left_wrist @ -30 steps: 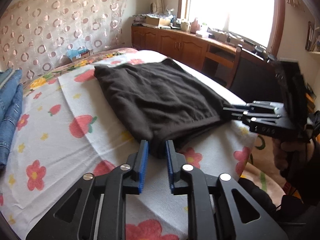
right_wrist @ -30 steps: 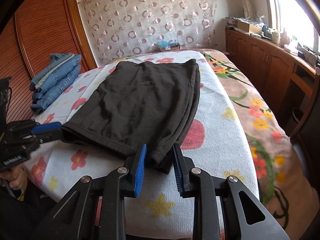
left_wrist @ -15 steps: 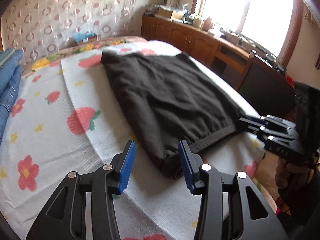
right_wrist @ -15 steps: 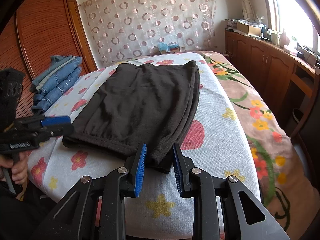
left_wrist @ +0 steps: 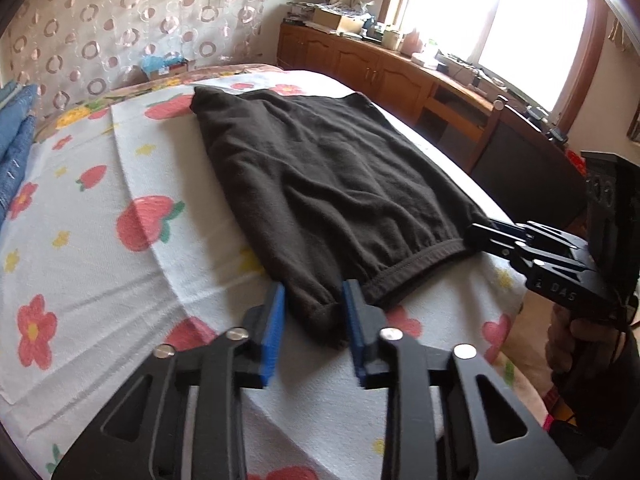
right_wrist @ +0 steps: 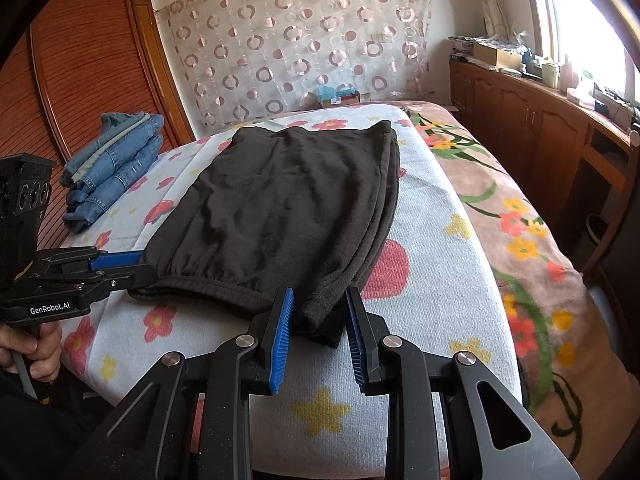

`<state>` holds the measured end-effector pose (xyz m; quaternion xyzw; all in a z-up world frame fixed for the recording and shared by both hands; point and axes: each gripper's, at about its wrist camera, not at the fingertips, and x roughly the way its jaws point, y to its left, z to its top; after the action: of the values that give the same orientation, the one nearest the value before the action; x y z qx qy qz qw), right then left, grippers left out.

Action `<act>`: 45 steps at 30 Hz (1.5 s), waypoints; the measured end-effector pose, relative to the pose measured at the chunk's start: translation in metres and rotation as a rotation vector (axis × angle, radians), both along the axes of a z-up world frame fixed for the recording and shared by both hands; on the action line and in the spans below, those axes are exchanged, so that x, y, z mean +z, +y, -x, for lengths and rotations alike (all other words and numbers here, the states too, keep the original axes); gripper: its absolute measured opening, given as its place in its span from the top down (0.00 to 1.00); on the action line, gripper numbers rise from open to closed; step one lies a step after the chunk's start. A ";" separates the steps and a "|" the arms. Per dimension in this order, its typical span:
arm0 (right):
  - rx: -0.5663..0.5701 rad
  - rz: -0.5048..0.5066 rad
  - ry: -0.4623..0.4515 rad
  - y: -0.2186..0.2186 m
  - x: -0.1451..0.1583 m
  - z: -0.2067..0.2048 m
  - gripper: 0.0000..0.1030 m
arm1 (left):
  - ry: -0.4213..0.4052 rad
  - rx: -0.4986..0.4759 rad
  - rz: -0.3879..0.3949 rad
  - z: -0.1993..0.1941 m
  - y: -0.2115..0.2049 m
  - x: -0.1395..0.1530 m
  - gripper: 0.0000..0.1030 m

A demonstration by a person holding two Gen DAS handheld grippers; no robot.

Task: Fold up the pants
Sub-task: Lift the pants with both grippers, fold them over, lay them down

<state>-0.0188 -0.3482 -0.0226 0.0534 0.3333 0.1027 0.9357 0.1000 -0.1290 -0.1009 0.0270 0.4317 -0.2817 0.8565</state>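
- Black pants [left_wrist: 328, 172] lie flat and already doubled on the bed [right_wrist: 440, 216], their banded edge at the bed's near end, facing the person.
- The left gripper [left_wrist: 314, 320] has just been closing its jaws and is now clamped on the left near corner. The right gripper [right_wrist: 320, 320] is clenched on the right near corner, where several layers stack up.
- Judged step: both corners are pinched, ready to be lifted and carried toward the bed's head for the next fold.
- Risk one: the left bite looks shallow, catching little more than the corner tip. A quick lift could pull the cloth free and drop that side.
- Risk two: either grip may hold only the top layers. The lower ones would then stay on the bed and the fold would come apart.
- Risk three: the pads sit low against the bed's floral cover. A pinch of cover taken with the corner would drag it up with the pants.
- Risk four: uneven lifting by the two hands would skew the fold, leaving the edges out of line.
- Risk five: soft knit sags between the corners, so a low carry could bunch the middle into wrinkles.
- Folded jeans [right_wrist: 116, 168] sit at the bed's far left, well apart from the pants and unlikely to interfere.
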 end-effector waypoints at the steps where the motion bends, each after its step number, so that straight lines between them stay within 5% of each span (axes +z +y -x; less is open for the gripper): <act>1: 0.013 -0.014 0.006 -0.001 0.000 -0.001 0.80 | -0.004 -0.011 -0.005 0.001 -0.002 0.001 0.82; 5: 0.036 -0.042 0.022 -0.002 0.001 -0.006 0.90 | -0.026 -0.020 -0.008 0.005 -0.005 0.006 0.90; 11: 0.058 -0.037 -0.032 0.003 0.019 -0.004 0.91 | -0.064 -0.011 0.068 0.005 0.007 0.036 0.92; 24: 0.154 -0.013 -0.302 0.022 0.138 0.008 0.91 | -0.283 0.056 0.227 0.011 0.048 0.154 0.93; 31: 0.223 0.016 -0.405 0.041 0.181 0.015 0.91 | -0.392 0.089 0.229 0.010 0.066 0.195 0.93; 45: 0.250 0.075 -0.448 0.073 0.224 -0.131 0.91 | -0.535 0.274 0.106 -0.088 0.104 0.248 0.94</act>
<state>0.1121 -0.2753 0.2010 -0.0471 0.1255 0.2143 0.9675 0.1881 -0.0252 0.1472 -0.0029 0.1750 -0.1684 0.9701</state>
